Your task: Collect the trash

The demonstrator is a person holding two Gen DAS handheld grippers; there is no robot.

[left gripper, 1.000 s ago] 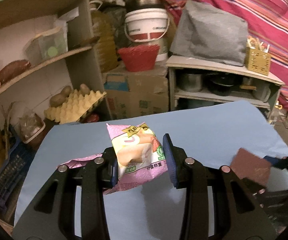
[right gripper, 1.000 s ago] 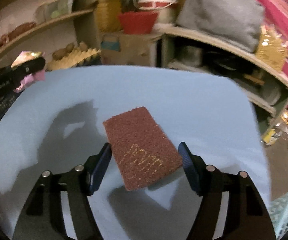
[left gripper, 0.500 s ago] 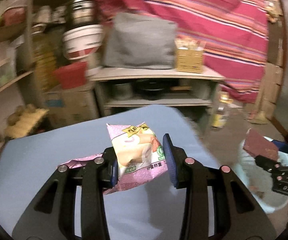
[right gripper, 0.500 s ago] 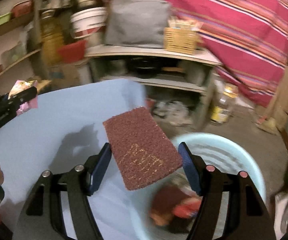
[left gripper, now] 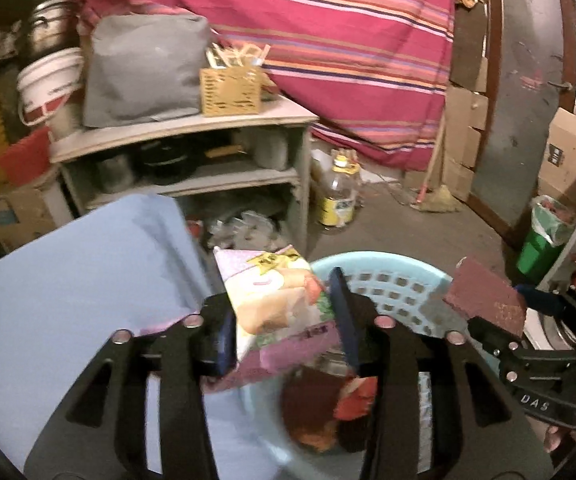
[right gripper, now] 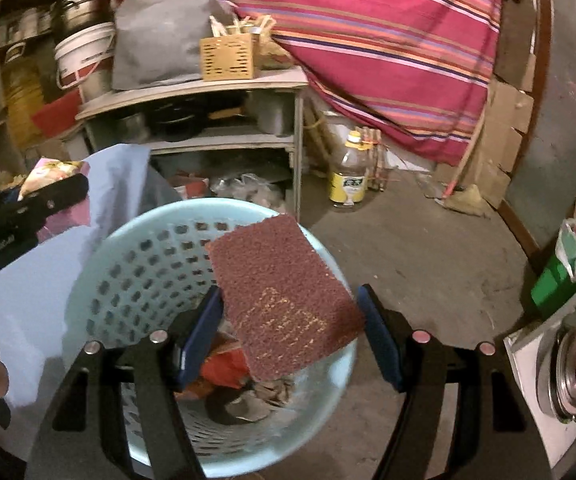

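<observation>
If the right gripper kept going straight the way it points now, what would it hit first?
Probably the light blue basket: the right gripper, jaws shut on the maroon scouring pad, points down over its opening, so its far wall or the trash inside comes first. Depth is unclear.

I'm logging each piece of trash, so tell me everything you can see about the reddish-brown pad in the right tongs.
The scouring pad is a flat, thin rectangle of coarse, dark reddish-brown abrasive fibre, with faint yellowish printing near its lower half. The right tongs grip it by its side edges between blue pads, tilted with its far end raised. It hangs above the pale blue perforated basket, which already holds some trash, and touches nothing else.
</observation>
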